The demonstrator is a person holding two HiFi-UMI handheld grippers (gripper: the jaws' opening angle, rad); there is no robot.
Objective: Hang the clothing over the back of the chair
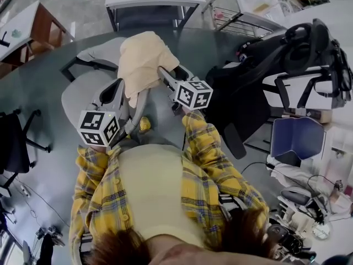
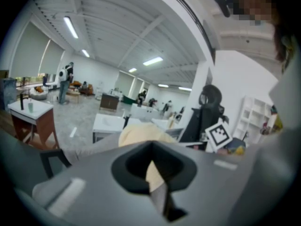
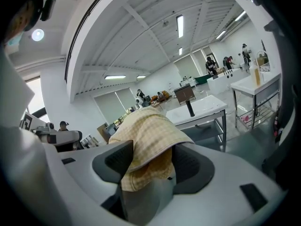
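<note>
Here: left gripper [image 2: 153, 172] fingers pinched shut on a thin fold of the pale yellow clothing [image 1: 144, 59]; right gripper [image 3: 150, 168] fingers spread wide, cloth lying loose between them. Clothing draped over the right part of the grey chair [image 1: 83, 95], just far of both grippers.

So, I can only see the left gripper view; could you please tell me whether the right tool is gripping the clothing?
Observer: No, the right tool is open. The clothing only lies loose between its jaws.
Operator: Thank you. Is it over the chair back?
Observer: Yes. From the head view it is draped over the top of the grey chair, with a fold hanging down toward the person.
</note>
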